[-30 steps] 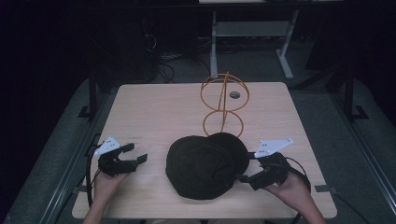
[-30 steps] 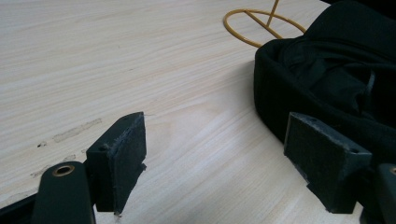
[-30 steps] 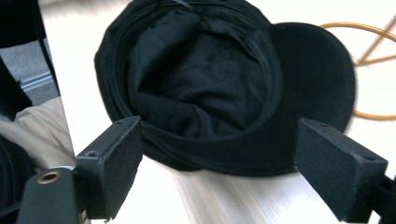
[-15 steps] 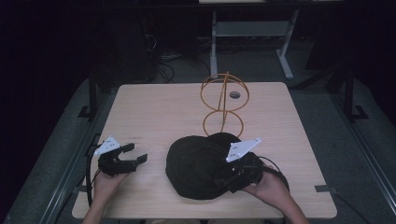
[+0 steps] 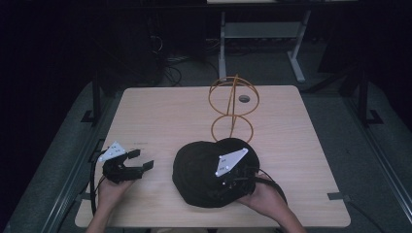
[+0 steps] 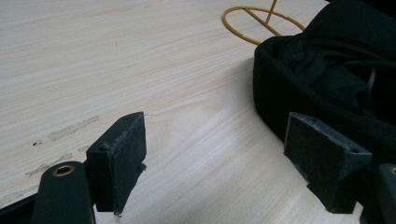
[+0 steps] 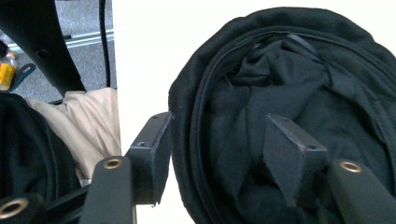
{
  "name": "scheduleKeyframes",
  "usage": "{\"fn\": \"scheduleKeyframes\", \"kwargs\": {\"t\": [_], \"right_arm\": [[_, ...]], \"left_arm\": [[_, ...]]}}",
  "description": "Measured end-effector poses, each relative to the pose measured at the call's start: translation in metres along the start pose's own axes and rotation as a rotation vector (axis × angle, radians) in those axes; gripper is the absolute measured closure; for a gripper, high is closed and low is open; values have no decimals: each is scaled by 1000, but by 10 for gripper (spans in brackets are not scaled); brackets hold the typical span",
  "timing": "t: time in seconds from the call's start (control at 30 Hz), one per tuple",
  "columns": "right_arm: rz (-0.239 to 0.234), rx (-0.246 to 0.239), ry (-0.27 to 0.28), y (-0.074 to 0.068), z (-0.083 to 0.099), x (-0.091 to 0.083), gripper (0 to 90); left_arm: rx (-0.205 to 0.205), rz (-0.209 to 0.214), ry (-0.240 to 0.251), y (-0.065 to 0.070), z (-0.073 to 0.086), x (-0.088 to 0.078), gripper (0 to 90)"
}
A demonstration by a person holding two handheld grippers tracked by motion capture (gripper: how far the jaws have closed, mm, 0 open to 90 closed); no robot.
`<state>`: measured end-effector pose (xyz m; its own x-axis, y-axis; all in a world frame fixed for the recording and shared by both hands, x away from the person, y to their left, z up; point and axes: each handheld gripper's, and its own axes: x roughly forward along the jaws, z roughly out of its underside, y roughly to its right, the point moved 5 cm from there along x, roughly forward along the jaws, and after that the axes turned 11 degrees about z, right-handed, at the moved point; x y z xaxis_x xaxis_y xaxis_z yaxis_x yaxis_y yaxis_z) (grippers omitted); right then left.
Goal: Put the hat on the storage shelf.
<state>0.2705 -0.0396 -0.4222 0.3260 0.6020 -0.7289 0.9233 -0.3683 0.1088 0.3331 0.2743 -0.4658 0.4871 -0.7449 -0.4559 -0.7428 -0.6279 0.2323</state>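
Observation:
A black cap (image 5: 194, 174) lies upside down on the near middle of the wooden table (image 5: 160, 111), its hollow facing up. My right gripper (image 5: 224, 180) is over the cap's near right part. In the right gripper view its jaws (image 7: 217, 144) straddle the cap's rim (image 7: 187, 116): one pad outside against the rim, the other inside over the crumpled lining. They have just been closing, with the rim between them but not pinched. My left gripper (image 5: 142, 160) stands open on the table left of the cap (image 6: 317, 70), nothing between its jaws (image 6: 215, 154).
A gold wire stand (image 5: 233, 104) made of rings rises just behind the cap; its base ring (image 6: 261, 21) lies on the table. A small hole (image 5: 244, 98) is in the tabletop at the back. Dark floor, cables and a desk frame lie beyond the table.
My right gripper has moved left from the table's right side onto the cap, and its jaws have narrowed around the rim. The left gripper has stayed put.

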Motion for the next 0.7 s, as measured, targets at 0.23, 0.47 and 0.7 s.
{"fn": "scheduleKeyframes", "kwargs": {"t": [0.23, 0.47, 0.7], "right_arm": [[-23, -10, -25, -10, -2, 18, 507], [-19, -21, -106, -19, 5, 40, 576], [-4, -25, -126, -20, 9, 48, 630]], "left_arm": [[2, 0, 6, 0, -1, 0, 209], [6, 4, 2, 1, 0, 0, 209], [6, 6, 2, 1, -1, 0, 210]]}}
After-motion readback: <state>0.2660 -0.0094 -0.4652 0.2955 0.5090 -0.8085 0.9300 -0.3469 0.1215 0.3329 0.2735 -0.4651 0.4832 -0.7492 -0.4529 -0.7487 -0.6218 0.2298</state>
